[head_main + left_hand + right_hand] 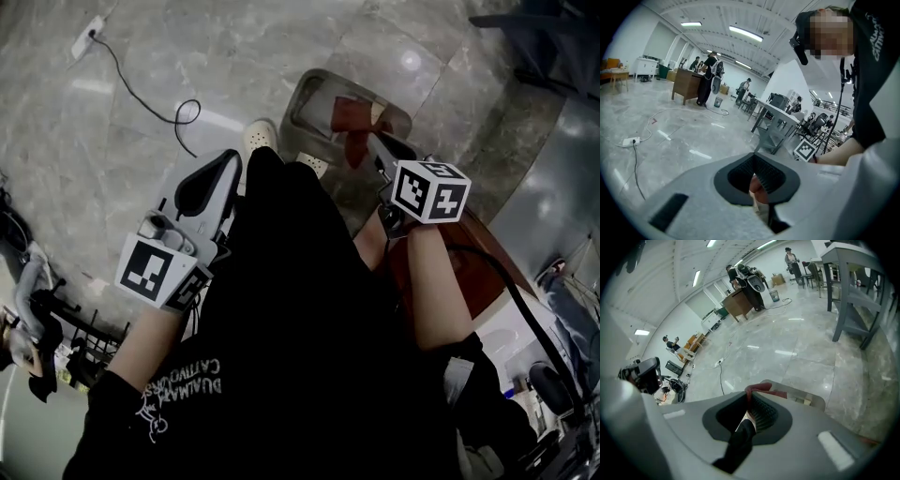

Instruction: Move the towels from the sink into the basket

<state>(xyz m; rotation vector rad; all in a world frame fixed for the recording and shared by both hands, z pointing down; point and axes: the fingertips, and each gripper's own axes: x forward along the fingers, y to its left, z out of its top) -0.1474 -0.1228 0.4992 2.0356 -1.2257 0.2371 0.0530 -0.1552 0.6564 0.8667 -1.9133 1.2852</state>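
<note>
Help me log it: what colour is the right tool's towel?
Dark red; the towel shows best in the head view.

White print is running upside down across the person's black shirt (187, 384); its two lines are reading roughly "DUALMAN" and "CATTIVO…", the rest blurring out. The left marker cube (155, 272) and right marker cube (429, 190) are showing only letterless black-and-white square codes.
</note>
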